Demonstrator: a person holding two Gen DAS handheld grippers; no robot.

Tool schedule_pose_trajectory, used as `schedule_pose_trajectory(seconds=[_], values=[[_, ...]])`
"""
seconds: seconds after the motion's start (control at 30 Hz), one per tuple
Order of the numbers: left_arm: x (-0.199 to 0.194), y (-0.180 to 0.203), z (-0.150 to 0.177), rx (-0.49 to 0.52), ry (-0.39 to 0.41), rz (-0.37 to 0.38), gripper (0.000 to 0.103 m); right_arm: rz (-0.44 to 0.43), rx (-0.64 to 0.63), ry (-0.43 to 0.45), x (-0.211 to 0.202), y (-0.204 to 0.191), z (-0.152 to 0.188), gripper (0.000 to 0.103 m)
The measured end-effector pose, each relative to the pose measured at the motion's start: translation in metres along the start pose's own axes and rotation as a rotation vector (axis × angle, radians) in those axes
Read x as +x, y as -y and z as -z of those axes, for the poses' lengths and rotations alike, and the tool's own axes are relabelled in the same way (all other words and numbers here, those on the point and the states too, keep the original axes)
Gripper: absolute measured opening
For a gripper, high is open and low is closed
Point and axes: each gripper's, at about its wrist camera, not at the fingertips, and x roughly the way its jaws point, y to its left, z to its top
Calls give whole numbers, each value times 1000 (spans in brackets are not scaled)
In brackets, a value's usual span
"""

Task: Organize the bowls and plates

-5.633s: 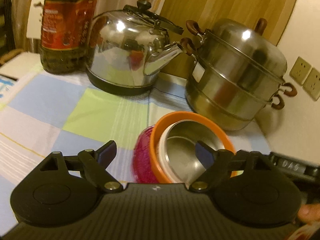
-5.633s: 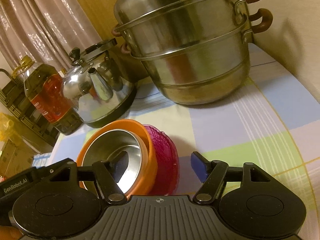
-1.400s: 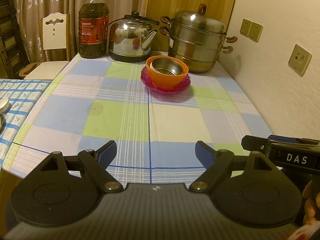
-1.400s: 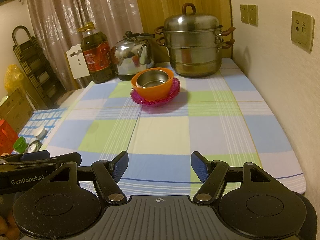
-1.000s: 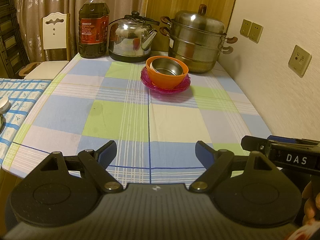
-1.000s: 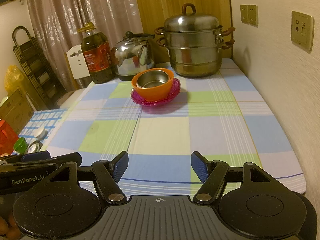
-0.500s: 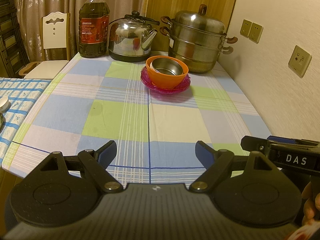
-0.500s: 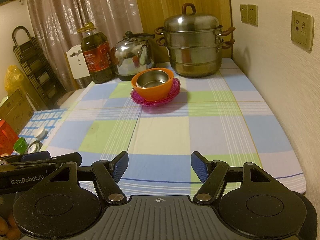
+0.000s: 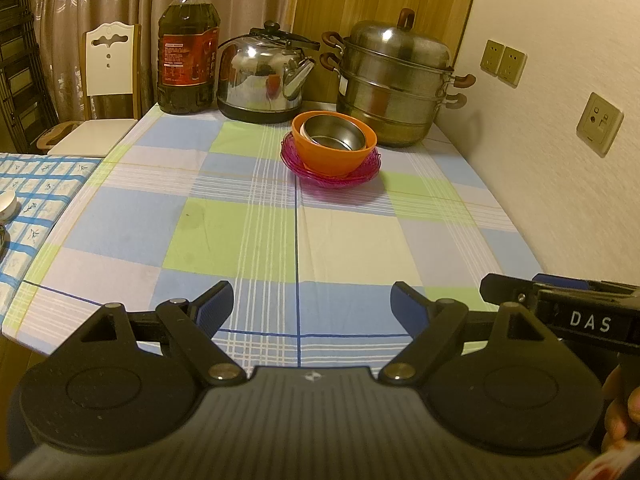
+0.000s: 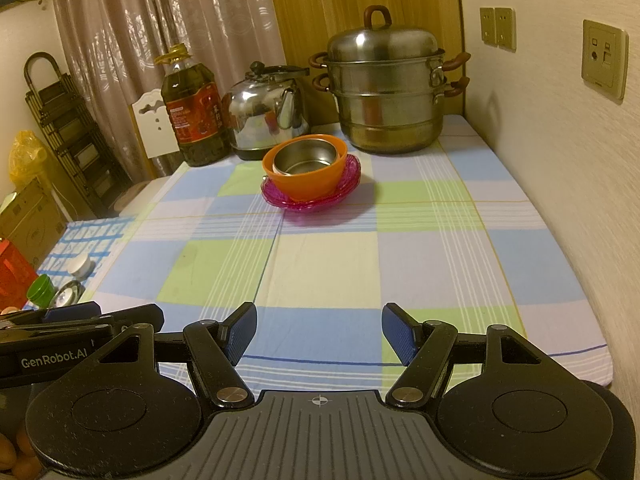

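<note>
The steel bowl (image 9: 334, 133) is nested in the orange bowl (image 9: 332, 154) on the pink plate (image 9: 332, 172) near the table's (image 9: 240, 220) far edge, well ahead of both empty, spread grippers: left (image 9: 312, 304), right (image 10: 319, 332).

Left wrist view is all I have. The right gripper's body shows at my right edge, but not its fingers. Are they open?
Observer: Yes. The right gripper is open, with nothing between its blue pads, above the near end of the checked tablecloth.
Operator: Is there anything on the side table to the left that I'm missing?
Observer: A green-lidded container stands on its blue-patterned cloth, close to the picture's left edge.
Operator: And further back on that side?
Observer: A yellow plastic bag sits left of the black folding rack.
</note>
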Motion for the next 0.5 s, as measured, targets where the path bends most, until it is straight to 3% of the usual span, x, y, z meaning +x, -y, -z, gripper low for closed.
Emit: schedule_pose_trajectory(seconds=[0.5], values=[[-3, 4, 3, -15, 16, -3, 84, 0, 1, -1, 0, -1, 2, 69]])
